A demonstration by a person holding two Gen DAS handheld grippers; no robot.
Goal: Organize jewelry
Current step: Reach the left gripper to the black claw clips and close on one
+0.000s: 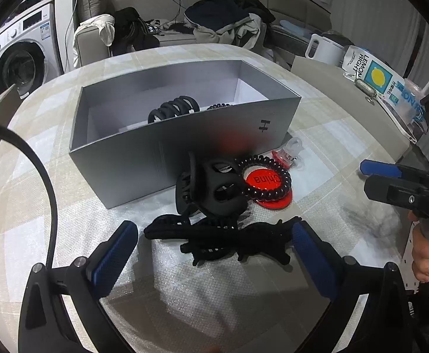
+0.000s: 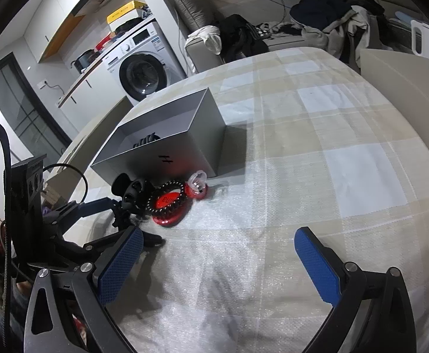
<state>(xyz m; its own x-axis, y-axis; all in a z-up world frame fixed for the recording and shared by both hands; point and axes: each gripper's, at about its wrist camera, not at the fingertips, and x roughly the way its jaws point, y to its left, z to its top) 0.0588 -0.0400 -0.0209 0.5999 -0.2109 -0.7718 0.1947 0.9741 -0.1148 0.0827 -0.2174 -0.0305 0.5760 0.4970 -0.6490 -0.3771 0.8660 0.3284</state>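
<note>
Two readable prints — "China" on red disc (image 1: 263, 180), "LEMON RIGHT" packet (image 1: 375, 73)

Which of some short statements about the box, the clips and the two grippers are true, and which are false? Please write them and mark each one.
1. The grey box already holds a black claw clip. True.
2. The left gripper is shut on a clip. False: it is open, holding nothing.
3. The coil hair tie lies on a red disc. True.
4. The right gripper holds the clear clip. False: it is open and empty.
</note>
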